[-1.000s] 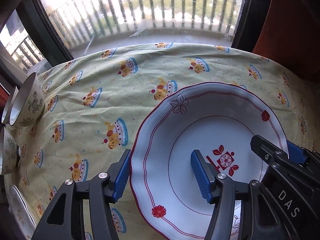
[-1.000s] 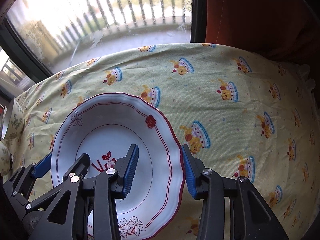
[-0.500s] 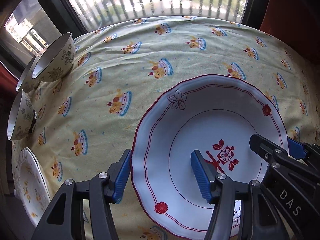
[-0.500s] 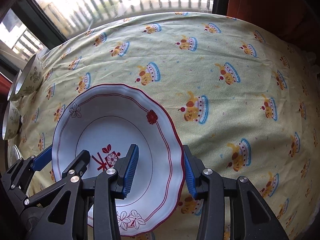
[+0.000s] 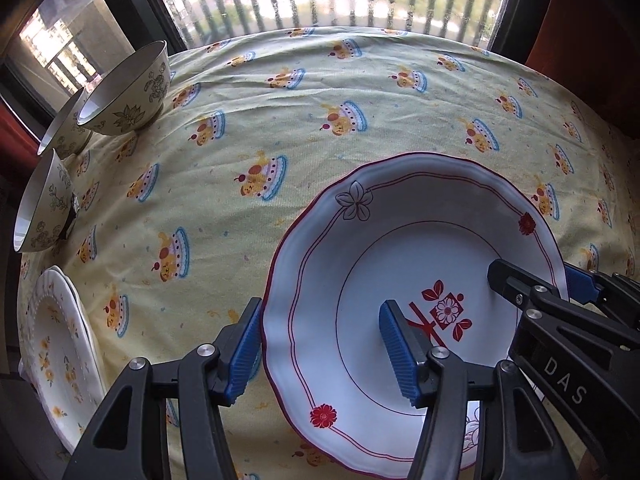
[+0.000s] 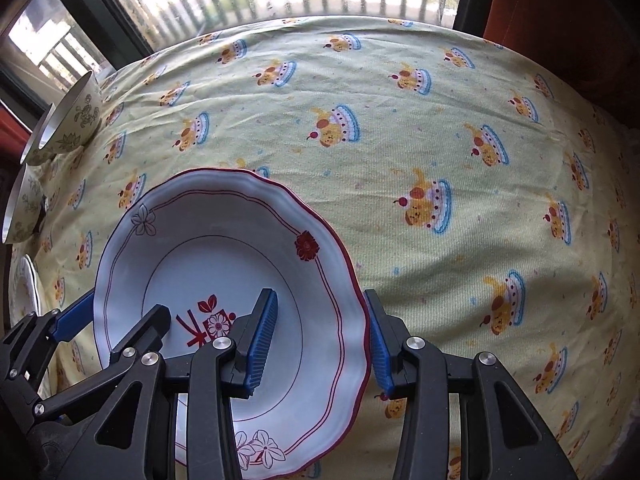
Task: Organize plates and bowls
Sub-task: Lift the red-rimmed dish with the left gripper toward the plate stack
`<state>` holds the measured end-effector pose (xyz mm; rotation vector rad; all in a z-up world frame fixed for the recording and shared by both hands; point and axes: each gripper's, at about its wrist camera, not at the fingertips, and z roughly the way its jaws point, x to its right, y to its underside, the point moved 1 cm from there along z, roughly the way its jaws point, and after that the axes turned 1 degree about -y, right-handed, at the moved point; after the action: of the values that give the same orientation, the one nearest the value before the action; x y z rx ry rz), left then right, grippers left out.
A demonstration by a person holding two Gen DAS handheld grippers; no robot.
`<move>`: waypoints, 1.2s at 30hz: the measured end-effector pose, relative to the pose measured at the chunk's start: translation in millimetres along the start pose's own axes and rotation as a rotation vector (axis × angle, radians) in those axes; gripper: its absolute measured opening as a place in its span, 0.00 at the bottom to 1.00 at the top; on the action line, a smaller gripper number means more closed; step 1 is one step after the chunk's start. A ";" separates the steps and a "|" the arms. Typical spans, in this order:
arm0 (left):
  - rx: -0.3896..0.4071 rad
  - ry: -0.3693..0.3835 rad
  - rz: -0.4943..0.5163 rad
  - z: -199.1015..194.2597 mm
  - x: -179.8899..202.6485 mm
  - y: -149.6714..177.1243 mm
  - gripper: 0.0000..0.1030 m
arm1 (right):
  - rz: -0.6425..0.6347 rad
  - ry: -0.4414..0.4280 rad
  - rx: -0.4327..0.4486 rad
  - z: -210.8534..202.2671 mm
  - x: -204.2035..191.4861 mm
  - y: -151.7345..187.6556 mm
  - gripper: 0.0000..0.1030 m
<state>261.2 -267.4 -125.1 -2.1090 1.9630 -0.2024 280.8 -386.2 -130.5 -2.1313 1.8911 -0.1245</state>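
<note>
Both my tongs straddle opposite rims of the plate (image 5: 400, 248): left gripper (image 5: 324, 356) closing on its left rim, right gripper (image 6: 320, 344) clamped on its right rim. Round, glossy, scalloped, red-edged, it faces up above the wrinkled tablecloth (image 6: 400, 160), near side.

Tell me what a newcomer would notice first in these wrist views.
The white plate with red trim and a red motif fills the foreground, gripped on opposite rims by the left gripper and right gripper. Next comes the yellow cake-print tablecloth, with three patterned bowls and a floral plate along its left edge.
</note>
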 end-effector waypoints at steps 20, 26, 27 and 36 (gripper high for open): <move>0.032 0.087 -0.029 -22.6 -22.9 -6.8 0.56 | 0.017 0.091 0.050 -26.3 -13.8 6.8 0.44; 0.061 0.117 -0.008 -44.8 -50.1 3.1 0.56 | 0.047 0.117 0.083 -48.2 -40.8 20.6 0.44; 0.061 0.124 -0.007 -47.7 -56.3 5.3 0.56 | 0.052 0.122 0.087 -51.1 -47.1 22.3 0.44; 0.080 0.158 -0.008 -67.8 -112.2 25.8 0.56 | 0.086 0.134 0.091 -69.3 -100.6 43.2 0.44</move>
<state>209.0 -163.4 -59.4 -2.1079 1.9966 -0.4539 208.3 -302.4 -63.3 -2.0250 2.0067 -0.3358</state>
